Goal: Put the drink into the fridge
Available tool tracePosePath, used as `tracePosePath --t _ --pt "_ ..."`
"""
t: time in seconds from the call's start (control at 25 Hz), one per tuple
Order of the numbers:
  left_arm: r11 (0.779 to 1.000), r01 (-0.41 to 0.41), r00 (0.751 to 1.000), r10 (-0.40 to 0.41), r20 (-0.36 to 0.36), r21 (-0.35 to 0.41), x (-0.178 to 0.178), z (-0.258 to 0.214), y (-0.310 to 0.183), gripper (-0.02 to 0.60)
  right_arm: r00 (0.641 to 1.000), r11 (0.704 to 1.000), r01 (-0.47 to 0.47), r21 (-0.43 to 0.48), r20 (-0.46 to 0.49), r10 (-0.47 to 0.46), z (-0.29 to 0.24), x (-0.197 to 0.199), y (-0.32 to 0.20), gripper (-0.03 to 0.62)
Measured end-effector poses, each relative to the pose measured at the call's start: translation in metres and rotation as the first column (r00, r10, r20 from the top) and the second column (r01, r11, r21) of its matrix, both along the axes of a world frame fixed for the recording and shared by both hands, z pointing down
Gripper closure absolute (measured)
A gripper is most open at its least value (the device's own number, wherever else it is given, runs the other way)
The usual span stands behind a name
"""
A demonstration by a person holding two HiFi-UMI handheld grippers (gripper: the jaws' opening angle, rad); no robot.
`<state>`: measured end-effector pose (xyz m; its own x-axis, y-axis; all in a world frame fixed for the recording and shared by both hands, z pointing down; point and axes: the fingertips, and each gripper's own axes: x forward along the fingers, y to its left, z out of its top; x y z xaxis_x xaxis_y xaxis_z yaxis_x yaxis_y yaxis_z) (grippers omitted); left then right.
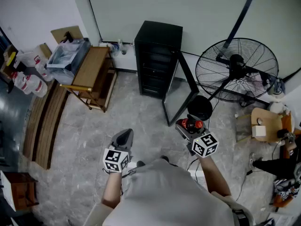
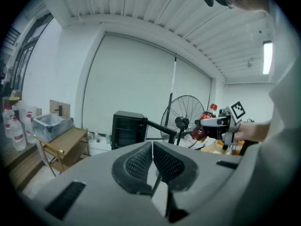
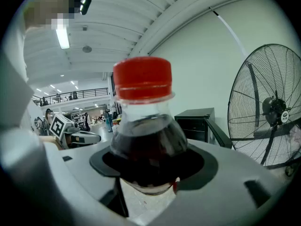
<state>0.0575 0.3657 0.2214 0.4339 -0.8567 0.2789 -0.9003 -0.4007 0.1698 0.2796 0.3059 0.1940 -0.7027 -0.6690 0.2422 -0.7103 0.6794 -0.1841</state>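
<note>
Holding nothing, the left gripper (image 1: 123, 137) has its jaws pressed together. The fridge (image 1: 157, 55) stands ahead, door open. The right gripper (image 1: 187, 127) is clamped on the drink (image 3: 146, 145), upright between its jaws, near that door.

— How much of the drink (image 3: 143, 140) shows in the right gripper view?
— Cap and shoulder only; its lower body is hidden behind the right gripper (image 3: 149, 171) and its jaws.
— And the fridge (image 1: 157, 55) shelves?
— Too dark to tell in the head view. The fan (image 3: 268, 112) is cut off by the right gripper view's right edge.
</note>
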Motion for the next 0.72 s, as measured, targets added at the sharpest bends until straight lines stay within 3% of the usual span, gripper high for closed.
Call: tracePosePath --t 0.72 --pt "1.0 -0.005 1.0 0.005 0.0 -0.015 -0.017 0.004 0.009 0.572 0.999 0.999 -0.031 -0.021 0.032 0.031 -0.001 -0.009 0.011 0.286"
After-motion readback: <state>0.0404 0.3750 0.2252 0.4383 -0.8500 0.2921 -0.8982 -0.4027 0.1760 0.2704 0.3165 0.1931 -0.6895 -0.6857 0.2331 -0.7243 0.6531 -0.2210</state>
